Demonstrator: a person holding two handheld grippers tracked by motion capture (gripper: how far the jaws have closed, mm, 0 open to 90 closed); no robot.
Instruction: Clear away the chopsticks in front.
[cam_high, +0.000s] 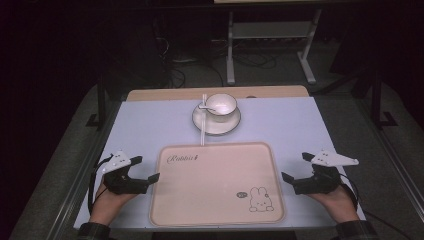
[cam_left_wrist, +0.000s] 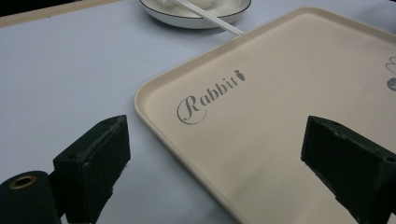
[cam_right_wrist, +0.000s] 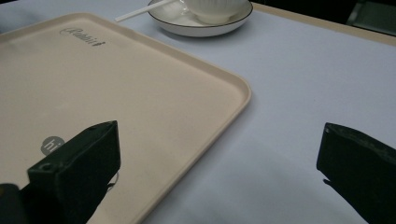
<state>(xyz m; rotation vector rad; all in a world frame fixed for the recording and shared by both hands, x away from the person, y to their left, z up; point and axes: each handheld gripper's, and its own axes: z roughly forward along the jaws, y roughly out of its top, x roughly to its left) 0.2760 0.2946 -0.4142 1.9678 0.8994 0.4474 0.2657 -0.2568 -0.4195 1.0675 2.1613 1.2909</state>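
- Your left gripper (cam_high: 144, 169) sits at the left side of the counter (cam_high: 150, 125), held in your left hand (cam_high: 107, 200), with its jaws spread wide and holding nothing.
- In the left gripper view, one jaw hangs over the pale counter cover and the other over the tray (cam_left_wrist: 280, 116), so the tray's left rim lies between them.
- The beige tray lies flat in the middle of the counter near you, with "Rabbit" printed at its far left corner and a small rabbit drawing (cam_high: 261, 199) at its near right corner.
- Beyond the tray's far edge stands a white saucer (cam_high: 216, 122) with a dark rim, and a white cup (cam_high: 221, 105) sits on it.
- A white spoon (cam_high: 205, 106) rests with its bowl in the cup.
- A long white straw-like stick (cam_high: 203, 120) lies across the saucer's left part, and its near end reaches the tray's far rim.
- Your right gripper (cam_high: 295, 167) sits at the right side of the counter in your right hand (cam_high: 335, 200), its jaws also spread wide and holding nothing.
- In the right gripper view, one jaw hangs over the tray's near right part and the other over the bare counter cover, with the tray's right rim between them.
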